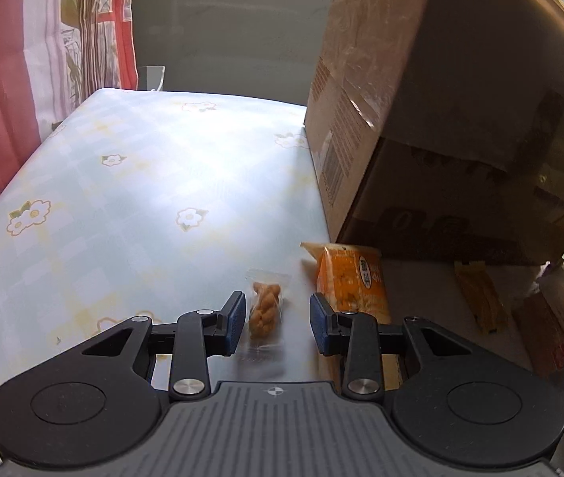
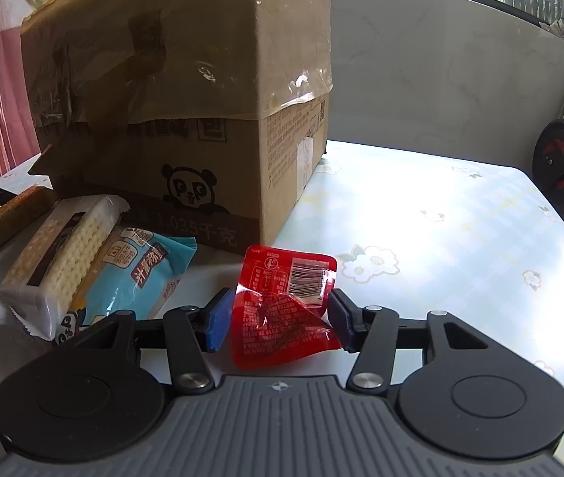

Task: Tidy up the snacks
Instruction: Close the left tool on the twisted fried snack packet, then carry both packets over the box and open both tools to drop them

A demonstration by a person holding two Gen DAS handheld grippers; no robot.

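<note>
The small clear-wrapped packet of golden-brown twisted snack lies flat on the pale blue-and-yellow checked tablecloth with white flowers, straddled by the left gripper; the blue pad on the left side sits just beside the wrapper's edge, the pad on the right stands clear of it, so the jaws are narrowed about the packet but not pressing on it. At 2 o'clock from it lies an orange printed snack bag, and beyond that, at 1 o'clock, the tall brown cardboard box with torn tape; a thin yellow-orange packet lies farther out at 3 o'clock.

In the right wrist view, a crumpled red foil sachet with a barcode sits between the pads of the right gripper; both pads touch its sides and it looks lifted off the cloth, so I judge it held at a middling width. At 9 o'clock from it are a light blue printed bag and a white-wrapped cracker sleeve, with the same box at 11 o'clock.

The step in hand looks like picking up the twisted snack; the next move likely calls for closing the left pads fully on the thin wrapper, low enough to catch it, then lifting; the flimsy film may slip or buckle.
</note>
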